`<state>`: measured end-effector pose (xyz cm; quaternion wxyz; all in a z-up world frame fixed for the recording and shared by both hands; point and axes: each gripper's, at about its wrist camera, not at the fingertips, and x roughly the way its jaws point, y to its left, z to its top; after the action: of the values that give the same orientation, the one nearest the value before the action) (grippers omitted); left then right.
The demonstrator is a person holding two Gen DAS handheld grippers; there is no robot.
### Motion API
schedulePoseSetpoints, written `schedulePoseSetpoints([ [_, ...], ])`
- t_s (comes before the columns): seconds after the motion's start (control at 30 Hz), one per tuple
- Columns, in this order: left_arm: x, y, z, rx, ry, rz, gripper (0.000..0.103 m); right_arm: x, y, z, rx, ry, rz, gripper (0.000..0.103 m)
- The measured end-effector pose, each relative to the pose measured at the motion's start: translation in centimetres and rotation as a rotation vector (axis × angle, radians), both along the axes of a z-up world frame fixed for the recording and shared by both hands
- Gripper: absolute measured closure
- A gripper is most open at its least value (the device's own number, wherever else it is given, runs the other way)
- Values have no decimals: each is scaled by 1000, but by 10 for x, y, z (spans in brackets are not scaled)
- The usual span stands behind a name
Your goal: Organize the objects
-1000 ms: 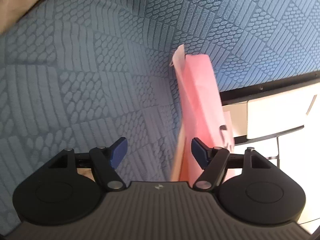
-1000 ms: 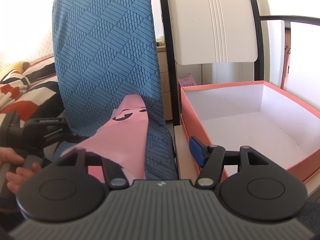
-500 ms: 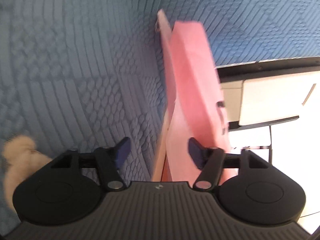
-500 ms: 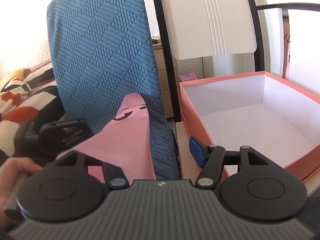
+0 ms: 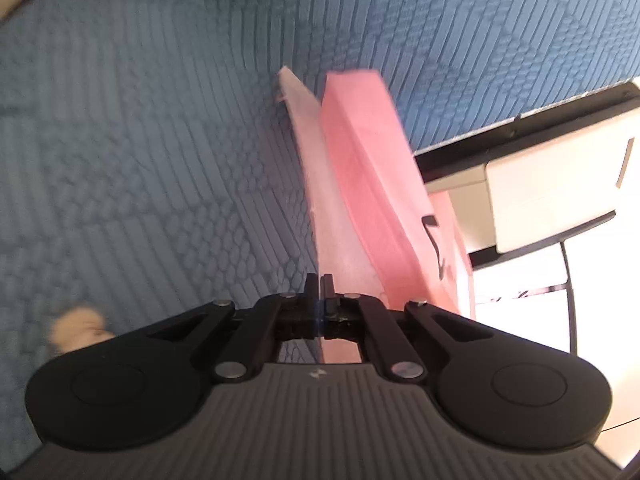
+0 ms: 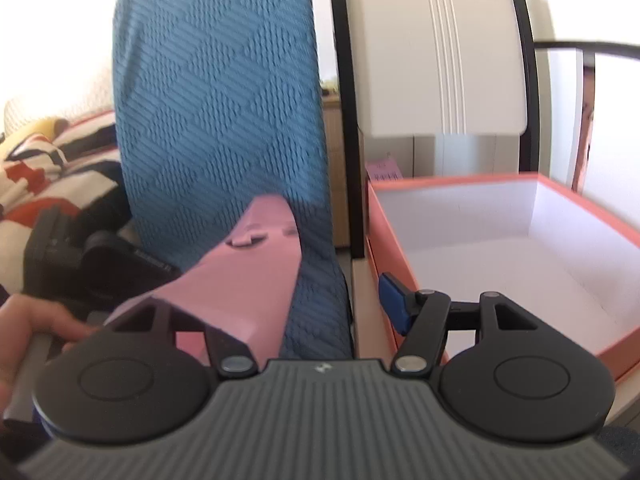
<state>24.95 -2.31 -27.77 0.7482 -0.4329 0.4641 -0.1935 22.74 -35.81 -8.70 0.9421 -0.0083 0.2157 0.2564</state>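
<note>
A pink paper bag [image 5: 360,184] with a black print lies on the blue textured chair cover [image 5: 140,140]. My left gripper [image 5: 319,286] is shut on the bag's near edge. In the right wrist view the same pink bag [image 6: 248,276] lies over the left finger of my right gripper [image 6: 320,308], which is open; its right blue fingertip [image 6: 392,304] is bare. The left gripper's black body [image 6: 96,256] and the person's hand show at the left. An open orange box [image 6: 500,256] with a white inside stands to the right.
A white and black chair back [image 6: 436,60] stands behind the orange box. A striped cloth [image 6: 52,160] lies at the far left. A small cream fluffy thing [image 5: 78,326] sits on the blue cover at the lower left.
My left gripper has closed from wide open onto the edge of the pink bag. The right gripper has stayed open and shifted slightly; the bag has tilted a little.
</note>
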Motion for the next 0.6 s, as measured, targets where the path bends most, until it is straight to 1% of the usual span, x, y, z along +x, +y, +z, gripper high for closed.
schedulePoseSetpoints([
  [0.1,-9,16,6,29,-15,24,103,-5,0,8,33,-19,-8,41],
  [0.2,-16,30,11,40,-24,55,103,-11,-1,14,65,-21,-16,41],
  [0.27,-22,38,18,76,-42,76,103,-19,-1,20,79,-56,-18,41],
  [0.33,-26,45,23,79,-60,89,103,-27,-3,27,88,-95,-26,41],
  [0.4,-30,51,30,103,-89,98,103,-28,-6,30,101,-102,-22,41],
  [0.47,-34,58,34,124,-102,107,103,-24,-5,28,89,-75,-30,41],
  [0.53,-34,60,34,150,-101,116,103,-17,-3,23,99,-41,-25,41],
  [0.6,-33,61,34,170,-95,125,103,-8,4,12,98,24,-3,41],
])
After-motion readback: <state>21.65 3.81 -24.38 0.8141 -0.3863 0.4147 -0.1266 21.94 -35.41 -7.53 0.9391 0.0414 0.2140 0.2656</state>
